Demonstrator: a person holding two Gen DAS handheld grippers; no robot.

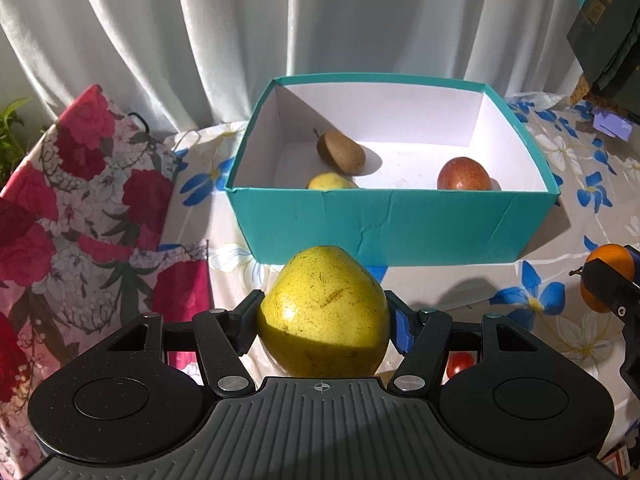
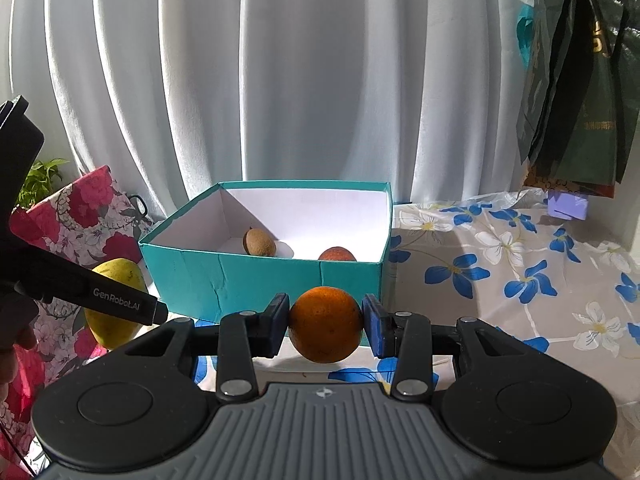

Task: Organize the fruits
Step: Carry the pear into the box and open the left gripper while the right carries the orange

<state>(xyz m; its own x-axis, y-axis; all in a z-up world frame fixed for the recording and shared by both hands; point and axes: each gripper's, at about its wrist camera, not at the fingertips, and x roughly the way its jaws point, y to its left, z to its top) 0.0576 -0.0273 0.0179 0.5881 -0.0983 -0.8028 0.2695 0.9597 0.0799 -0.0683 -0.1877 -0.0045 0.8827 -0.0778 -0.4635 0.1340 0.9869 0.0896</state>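
My left gripper (image 1: 323, 312) is shut on a large yellow pear (image 1: 324, 312), held above the tablecloth just in front of the teal box (image 1: 384, 224). My right gripper (image 2: 326, 322) is shut on an orange (image 2: 326, 324), also in front of the teal box (image 2: 264, 280). Inside the box lie a brown kiwi (image 1: 341, 151), a small yellow fruit (image 1: 331, 181) half hidden by the front wall, and a red fruit (image 1: 464, 174). From the right wrist view the pear (image 2: 116, 304) shows at the left behind the other gripper's finger. The orange (image 1: 606, 276) appears at the right edge of the left view.
A flowered tablecloth (image 2: 520, 272) covers the table. A red floral bag (image 1: 80, 208) stands to the left of the box, and a white curtain (image 2: 280, 80) hangs behind. Dark bags (image 2: 576, 100) hang at the right. A small red fruit (image 1: 460, 364) lies under the left gripper.
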